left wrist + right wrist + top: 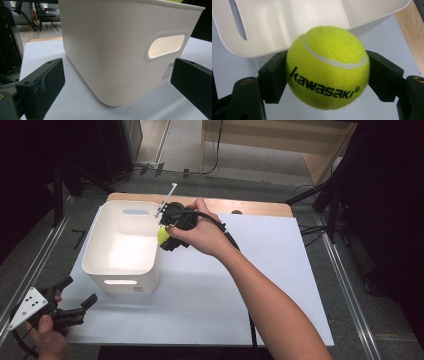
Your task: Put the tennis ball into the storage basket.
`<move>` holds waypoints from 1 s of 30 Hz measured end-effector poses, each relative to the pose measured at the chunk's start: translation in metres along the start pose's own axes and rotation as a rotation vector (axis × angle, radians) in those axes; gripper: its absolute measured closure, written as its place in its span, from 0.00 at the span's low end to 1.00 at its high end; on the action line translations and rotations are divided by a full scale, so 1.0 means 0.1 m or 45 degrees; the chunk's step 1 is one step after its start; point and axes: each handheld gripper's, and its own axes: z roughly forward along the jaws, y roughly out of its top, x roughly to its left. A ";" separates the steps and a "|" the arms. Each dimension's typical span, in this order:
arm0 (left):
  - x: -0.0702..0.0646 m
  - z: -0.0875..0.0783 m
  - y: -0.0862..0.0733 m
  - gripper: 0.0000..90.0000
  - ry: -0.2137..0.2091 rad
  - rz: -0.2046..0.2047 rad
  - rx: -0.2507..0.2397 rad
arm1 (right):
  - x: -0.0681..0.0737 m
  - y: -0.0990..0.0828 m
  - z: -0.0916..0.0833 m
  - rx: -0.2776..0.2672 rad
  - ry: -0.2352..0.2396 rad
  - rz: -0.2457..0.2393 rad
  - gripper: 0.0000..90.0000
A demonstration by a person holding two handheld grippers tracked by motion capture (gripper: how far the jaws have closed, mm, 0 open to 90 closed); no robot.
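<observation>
White surface (260, 285) carries white bin (121, 270). Right gripper (167, 236) clamps tennis ball (328, 67) between both pads, ball at bin's right rim. Left gripper (80, 301) spread wide, holding nothing, near bin's front corner.

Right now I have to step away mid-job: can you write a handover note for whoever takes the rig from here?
Right gripper: shut on the tennis ball, held at the right rim of the white bin, not yet over its middle.
Left gripper: open, holding nothing, low at the table's near left corner, jaws pointing at the bin's near wall.
Bin: upright on the white sheet; its floor looks bare.
Done: ball picked up and carried to the bin.
Left: likely move over the bin's opening and release.
</observation>
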 end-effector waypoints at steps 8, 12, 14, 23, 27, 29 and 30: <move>0.00 0.00 0.00 0.00 0.000 0.001 0.001 | 0.03 0.09 0.00 -0.010 0.007 -0.028 0.26; 0.00 0.00 0.00 0.00 -0.001 -0.001 0.000 | 0.04 0.14 0.00 -0.014 0.004 -0.043 0.26; 0.00 0.00 0.00 0.00 -0.002 -0.002 0.000 | 0.06 0.16 0.00 -0.008 0.007 -0.038 0.26; 0.00 0.01 0.00 0.00 -0.001 -0.002 0.002 | 0.11 0.27 0.03 -0.018 0.017 -0.055 0.26; 0.01 0.00 0.00 0.00 -0.002 -0.005 0.002 | 0.13 0.32 0.06 -0.021 0.025 -0.064 0.26; 0.00 0.00 0.00 0.00 -0.002 -0.006 0.002 | 0.14 0.34 0.06 -0.021 0.028 -0.064 0.26; 0.01 0.00 0.00 0.00 -0.003 -0.005 0.002 | 0.14 0.35 0.07 -0.018 0.026 -0.071 0.26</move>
